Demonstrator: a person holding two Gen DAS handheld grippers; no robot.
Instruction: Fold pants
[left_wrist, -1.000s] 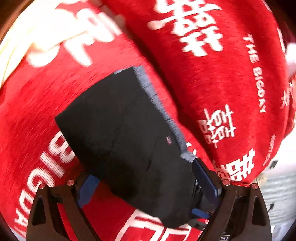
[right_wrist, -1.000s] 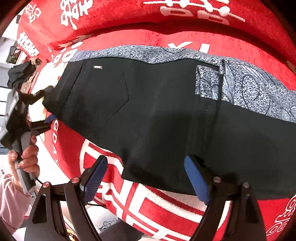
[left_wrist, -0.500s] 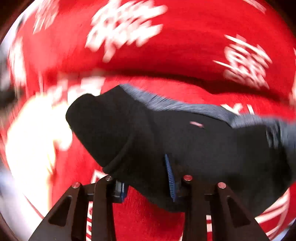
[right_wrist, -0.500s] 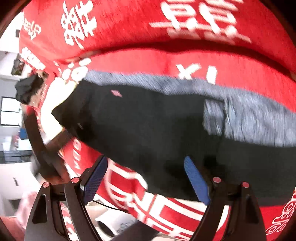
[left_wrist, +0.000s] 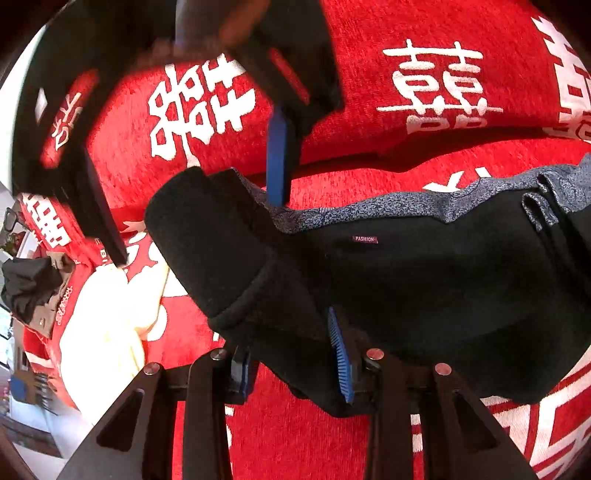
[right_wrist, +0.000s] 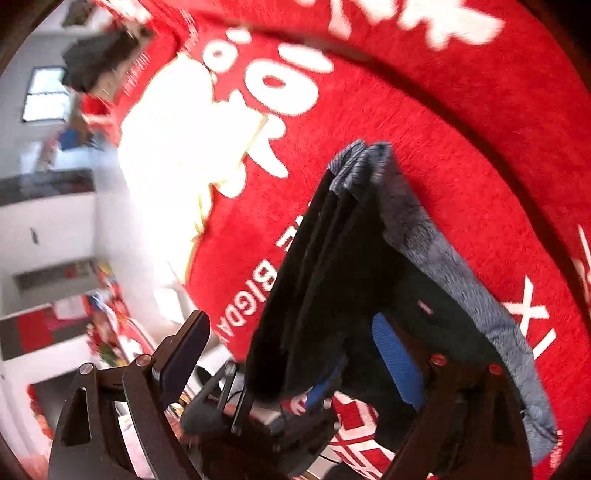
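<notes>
Left wrist view, left to right.
- Far left: a pale cream patch on the red cloth, which is printed with white characters and carries everything here.
- Upper left: the right gripper comes in from the top. Its dark finger sits left of the garment, clear of it. Its blue-padded finger comes down at the patterned band. The fingers stand wide, one either side of the garment's left end.
- Centre to right: the pants, black, lie on the red cloth. The long axis runs across the picture, from a turned-over end at left-centre out past the right edge. A grey-blue patterned band follows the far long edge. A small "FASHION" label sits just below the band and reads upright.
- The left end is lifted and curled over into a thick roll.
- Bottom centre: the left gripper has just been closing and is now narrow. Black cloth from the near edge is pinched between its blue pads.

Right wrist view, left to right (blurred).
- Left: bright room background, then white print on the red cloth.
- Bottom: the right gripper, jaws spread wide and just opened a little further. The left finger is well clear of the cloth. The blue pad of the right finger is close against the black fabric; I cannot tell if it touches. No grip.
- Between the fingers: the pants seen end-on as stacked black layers. The long axis runs from upper centre down to lower right, with the grey band on the right side.
- Below the hanging layers: the left gripper, dark and blurred, with one blue pad against the cloth.
</notes>
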